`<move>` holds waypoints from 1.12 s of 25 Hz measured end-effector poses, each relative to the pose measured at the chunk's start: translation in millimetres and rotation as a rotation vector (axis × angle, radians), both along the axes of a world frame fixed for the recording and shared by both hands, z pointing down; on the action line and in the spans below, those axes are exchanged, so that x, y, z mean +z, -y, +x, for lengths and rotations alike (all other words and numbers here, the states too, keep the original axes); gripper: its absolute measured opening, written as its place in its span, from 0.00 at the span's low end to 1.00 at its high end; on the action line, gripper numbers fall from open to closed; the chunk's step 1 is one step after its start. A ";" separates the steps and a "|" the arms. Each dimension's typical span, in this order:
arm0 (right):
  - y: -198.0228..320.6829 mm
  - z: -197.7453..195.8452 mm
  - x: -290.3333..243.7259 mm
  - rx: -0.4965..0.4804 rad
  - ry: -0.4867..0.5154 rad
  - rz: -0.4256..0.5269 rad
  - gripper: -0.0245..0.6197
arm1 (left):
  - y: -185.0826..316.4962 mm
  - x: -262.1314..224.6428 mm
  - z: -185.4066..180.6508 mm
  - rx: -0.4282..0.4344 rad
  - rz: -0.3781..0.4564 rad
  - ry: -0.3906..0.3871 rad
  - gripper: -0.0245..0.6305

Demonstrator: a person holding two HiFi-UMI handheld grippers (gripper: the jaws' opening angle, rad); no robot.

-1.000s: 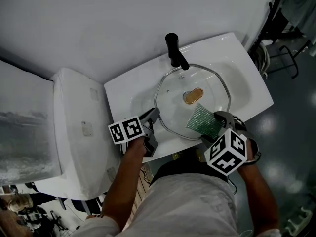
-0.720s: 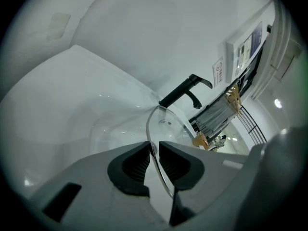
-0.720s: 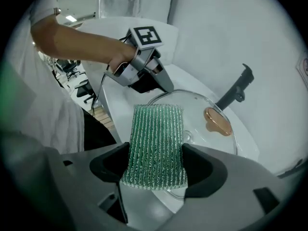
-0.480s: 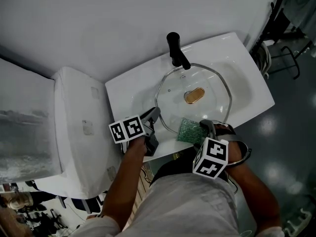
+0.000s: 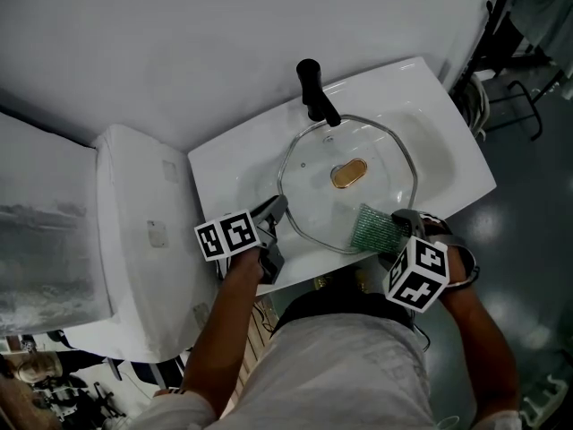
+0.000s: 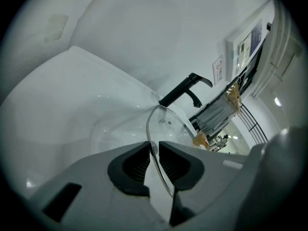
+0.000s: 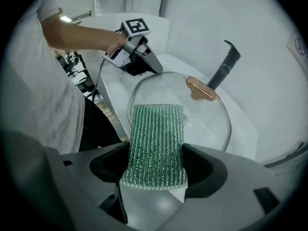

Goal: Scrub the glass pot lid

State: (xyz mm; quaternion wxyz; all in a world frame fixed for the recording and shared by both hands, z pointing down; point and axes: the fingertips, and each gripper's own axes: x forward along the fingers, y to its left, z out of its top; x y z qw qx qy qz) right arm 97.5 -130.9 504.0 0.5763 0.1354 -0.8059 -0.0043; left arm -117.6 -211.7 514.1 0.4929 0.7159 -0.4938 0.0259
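Note:
The glass pot lid (image 5: 358, 200) with a copper knob (image 5: 349, 172) lies in the white sink (image 5: 224, 164), under the black faucet (image 5: 311, 88). My left gripper (image 5: 277, 227) is shut on the lid's left rim; in the left gripper view the thin rim (image 6: 161, 174) runs between the two pads of the left gripper (image 6: 153, 153). My right gripper (image 5: 391, 233) is shut on a green scrub pad (image 5: 372, 227). The pad (image 7: 156, 136) lies flat on the lid's near edge (image 7: 192, 117), and the left gripper (image 7: 137, 57) shows beyond it.
A white toilet tank (image 5: 143, 240) stands left of the sink. The faucet (image 7: 224, 64) rises behind the lid's knob (image 7: 199, 89). A white wall closes the far side. Dark floor and a chair frame (image 5: 515, 97) lie to the right.
The right gripper swept the green pad left along the lid's near edge, then back to the right. The left gripper kept its hold on the rim and stayed in place.

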 end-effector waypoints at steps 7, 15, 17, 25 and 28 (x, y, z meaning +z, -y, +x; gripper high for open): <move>22.1 49.0 -2.3 0.155 0.014 -0.010 0.56 | -0.2 -0.6 0.8 0.004 -0.003 0.015 0.14; 28.8 70.9 -7.3 0.277 0.060 -0.026 0.56 | -0.2 -0.7 1.1 0.005 -0.007 0.034 0.14; 28.5 68.2 -13.2 0.298 0.098 -0.033 0.56 | -0.4 -1.6 0.2 0.007 -0.006 0.051 0.14; 40.8 52.1 -55.8 0.370 0.323 -0.027 0.56 | -0.3 -35.9 1.6 0.027 0.084 0.157 0.15; 50.0 41.8 -78.2 0.386 0.427 -0.001 0.56 | 1.5 -62.8 4.2 0.023 0.164 0.203 0.15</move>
